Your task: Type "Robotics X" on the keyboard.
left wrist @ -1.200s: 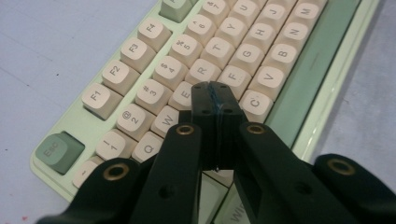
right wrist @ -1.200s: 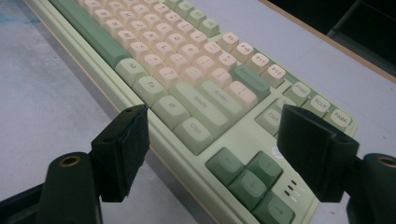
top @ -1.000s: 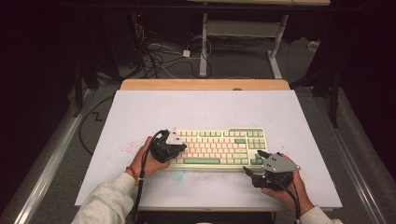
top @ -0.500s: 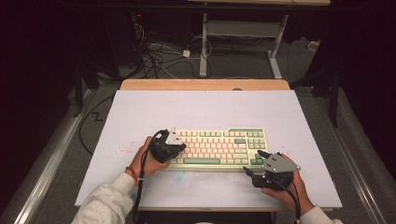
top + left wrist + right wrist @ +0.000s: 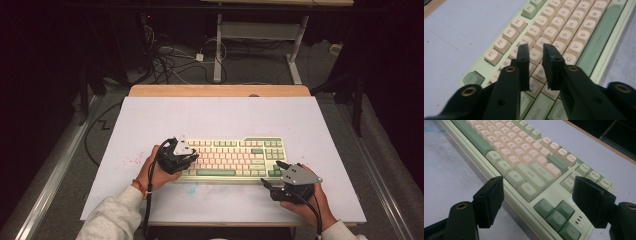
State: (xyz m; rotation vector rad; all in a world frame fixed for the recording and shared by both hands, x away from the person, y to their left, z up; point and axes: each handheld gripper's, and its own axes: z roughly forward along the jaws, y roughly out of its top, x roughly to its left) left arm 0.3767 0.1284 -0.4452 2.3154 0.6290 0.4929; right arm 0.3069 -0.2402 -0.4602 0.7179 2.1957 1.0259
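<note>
Nearest the person, the right gripper [image 5: 274,174] sits at the keyboard's [image 5: 235,156] near right corner, by the arrow keys [image 5: 556,213], with its jaws wide open and nothing in them, maybe so it can steady that end. A little farther in, the left gripper [image 5: 534,53] hangs over the keyboard's left side with its jaws almost together but holding nothing, tips just above the letter keys [image 5: 564,35], I think to press one. The keyboard lies flat on the near half of the table [image 5: 215,112].
</note>
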